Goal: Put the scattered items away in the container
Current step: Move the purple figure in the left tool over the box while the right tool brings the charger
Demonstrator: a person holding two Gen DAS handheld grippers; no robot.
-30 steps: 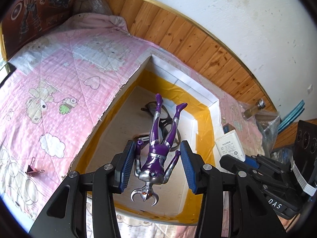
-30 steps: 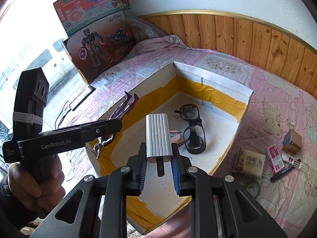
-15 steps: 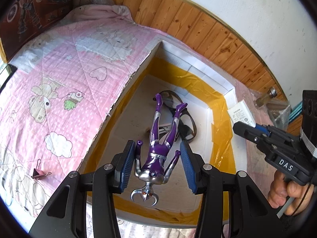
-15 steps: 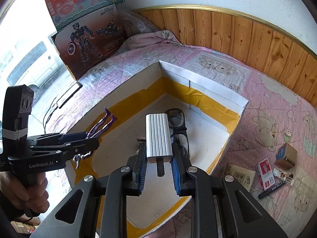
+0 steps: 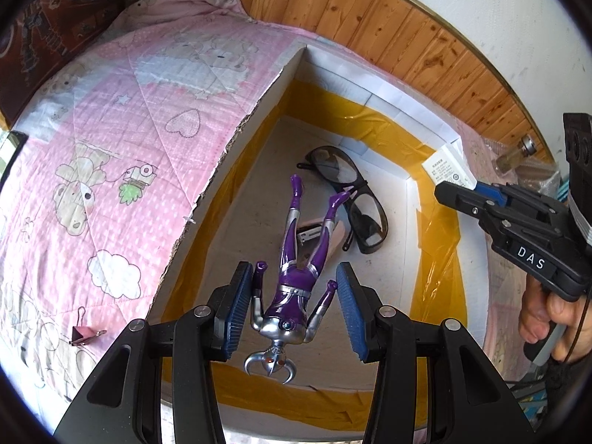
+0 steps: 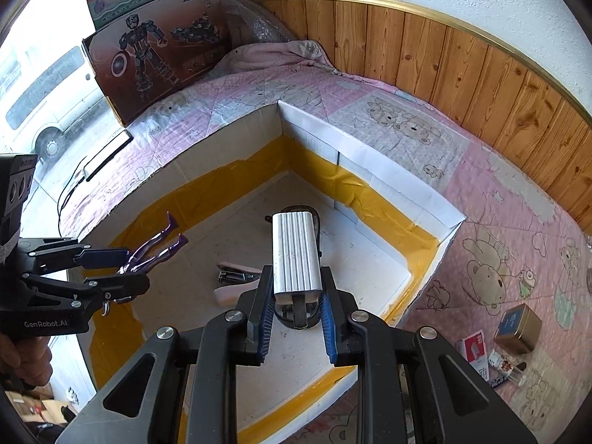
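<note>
A pink quilt [image 5: 111, 155] printed with bears and clouds covers the bed, and on it sits the container [image 6: 399, 181], an open cardboard box with white walls and yellow tape along the inside bottom edges. On the box floor lie a pair of dark glasses [image 5: 347, 192] and a pink stapler [image 6: 236, 277].

The left gripper [image 5: 294, 314] hangs over the box interior with its blue pads spread wider than the purple and silver figure [image 5: 296, 277] between them; the figure's arms reach out toward both pads, but whether the pads press on it cannot be told. Its head points toward the camera, its legs toward the glasses.

The right gripper [image 6: 298, 318] is also over the box, its pads clamped on the lower end of a ribbed silver power bank [image 6: 294, 255], which stands up above the box floor.

Outside the box, a small gold tin [image 6: 518, 329] and a pink binder clip [image 5: 83, 335] lie on the quilt.
</note>
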